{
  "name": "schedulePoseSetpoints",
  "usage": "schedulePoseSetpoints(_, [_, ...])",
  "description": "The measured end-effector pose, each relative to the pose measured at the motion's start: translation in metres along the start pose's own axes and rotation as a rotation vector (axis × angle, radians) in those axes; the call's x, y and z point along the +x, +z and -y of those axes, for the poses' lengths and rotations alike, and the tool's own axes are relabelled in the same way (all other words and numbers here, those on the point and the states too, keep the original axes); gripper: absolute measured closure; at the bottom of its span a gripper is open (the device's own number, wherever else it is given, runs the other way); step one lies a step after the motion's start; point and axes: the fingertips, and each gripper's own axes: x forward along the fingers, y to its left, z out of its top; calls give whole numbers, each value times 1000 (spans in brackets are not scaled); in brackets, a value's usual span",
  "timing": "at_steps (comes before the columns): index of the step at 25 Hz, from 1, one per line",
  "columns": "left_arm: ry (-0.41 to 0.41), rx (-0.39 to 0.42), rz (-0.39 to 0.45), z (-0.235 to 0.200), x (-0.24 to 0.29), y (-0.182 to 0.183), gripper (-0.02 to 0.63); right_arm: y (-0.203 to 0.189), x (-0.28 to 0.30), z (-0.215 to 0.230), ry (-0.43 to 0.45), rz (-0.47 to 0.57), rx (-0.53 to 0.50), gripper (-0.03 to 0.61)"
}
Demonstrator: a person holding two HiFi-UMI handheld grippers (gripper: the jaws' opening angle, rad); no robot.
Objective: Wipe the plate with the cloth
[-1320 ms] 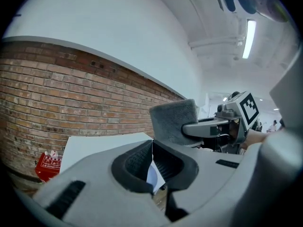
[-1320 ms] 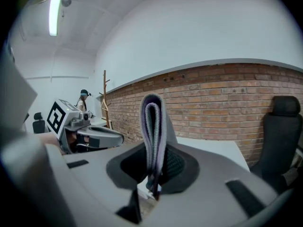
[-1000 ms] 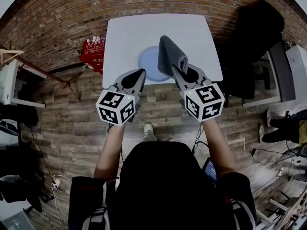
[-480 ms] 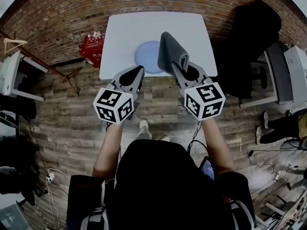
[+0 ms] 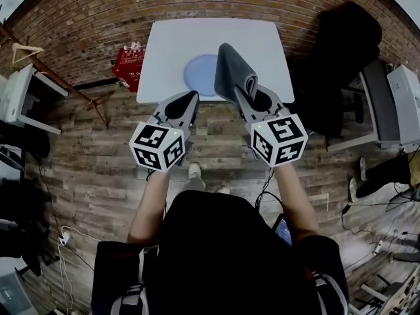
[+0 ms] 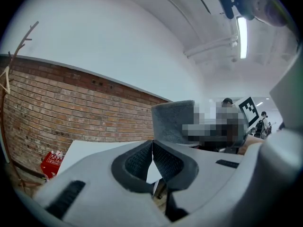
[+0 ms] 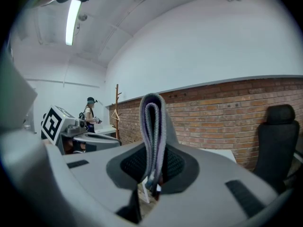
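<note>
A pale blue plate (image 5: 201,75) lies on the white table (image 5: 177,44) near its front edge. My right gripper (image 5: 241,94) is shut on a folded grey cloth (image 5: 233,71), which stands up from the jaws over the table's near right part, partly covering the plate's right side. From the right gripper view the cloth (image 7: 153,131) shows as a folded edge pinched between the pads. My left gripper (image 5: 191,99) hangs just short of the table's front edge, jaws shut and empty. In the left gripper view the gripper (image 6: 152,148) points at the table (image 6: 94,149), with the cloth (image 6: 173,122) to its right.
A red crate (image 5: 129,68) sits on the wood floor left of the table. A black chair (image 5: 341,51) stands at the table's right, with desks (image 5: 401,104) beyond. A brick wall (image 5: 85,18) runs behind the table. A white shelf (image 5: 16,100) is at far left.
Both grippers have edged toward the table, and the cloth now reaches further over the plate's right side. The jaws of both have stayed as they were.
</note>
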Motion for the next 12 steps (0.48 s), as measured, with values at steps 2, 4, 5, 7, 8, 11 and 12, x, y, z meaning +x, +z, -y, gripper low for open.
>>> schedulePoseSetpoints(2, [9, 0, 2, 3, -5, -1, 592, -1, -4, -3, 7, 4, -3, 526])
schedulePoseSetpoints(4, [16, -1, 5, 4, -10, -3, 592, -2, -7, -7, 16, 5, -3, 526])
schedulePoseSetpoints(5, [20, -2, 5, 5, -12, -4, 592, -3, -9, -9, 20, 6, -2, 526])
schedulePoseSetpoints(7, [26, -3, 3, 6, -15, -7, 592, -5, -11, -11, 25, 5, 3, 526])
schedulePoseSetpoints(8, [28, -4, 2, 6, -16, -9, 592, -6, -12, -11, 24, 2, 5, 525])
schedulePoseSetpoints(11, [27, -6, 2, 10, -17, -10, 592, -7, -16, -9, 19, -2, 4, 526])
schedulePoseSetpoints(12, [25, -5, 0, 12, -17, -10, 592, -6, -17, -9, 21, 0, 3, 526])
